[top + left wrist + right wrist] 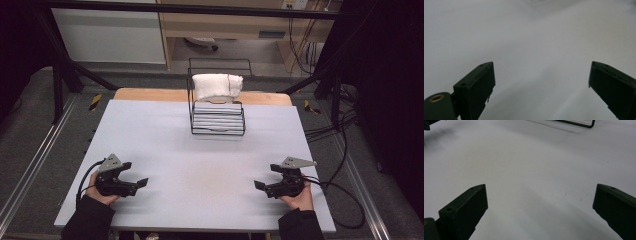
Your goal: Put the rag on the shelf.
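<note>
— Both are spread wide with nothing in them: the left gripper (136,180) and the right gripper (262,184) sit low over the table (165,135), jaws turned toward each other

— And the thing to grab?

— Well ahead of both, between them: a wire rack (218,116) with a white towel (217,85) draped over its top

— What worries you?

— I'd guess a jaw snags a wire and drags the light rack, or pinches a loose fold so the towel slips
</note>
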